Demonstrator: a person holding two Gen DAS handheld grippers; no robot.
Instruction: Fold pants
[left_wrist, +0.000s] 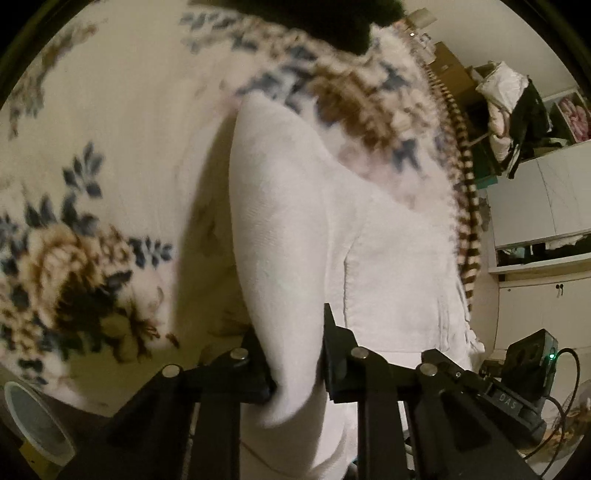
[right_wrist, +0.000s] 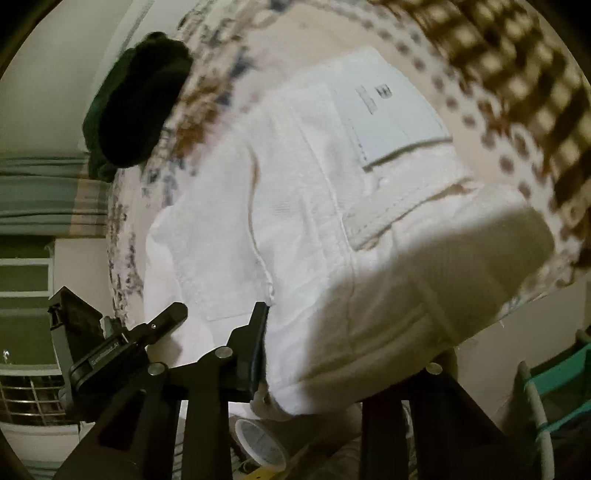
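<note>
White pants (left_wrist: 295, 221) lie on a floral blanket (left_wrist: 110, 129), with one edge pulled up into a ridge. My left gripper (left_wrist: 297, 365) is shut on that raised fold, the white cloth pinched between its black fingers (left_wrist: 258, 369). In the right wrist view the pants (right_wrist: 295, 221) show a back pocket and a white paper tag (right_wrist: 391, 110). My right gripper (right_wrist: 325, 354) grips the near edge. Its left finger (right_wrist: 258, 339) shows, and the bunched cloth hides the other finger.
A black garment (right_wrist: 136, 99) lies at the blanket's far edge. A roll of tape (right_wrist: 258, 443) sits below the grippers. White cabinets (left_wrist: 535, 206) and piled clutter stand to the right of the bed. A teal basket (right_wrist: 554, 387) is near my right gripper.
</note>
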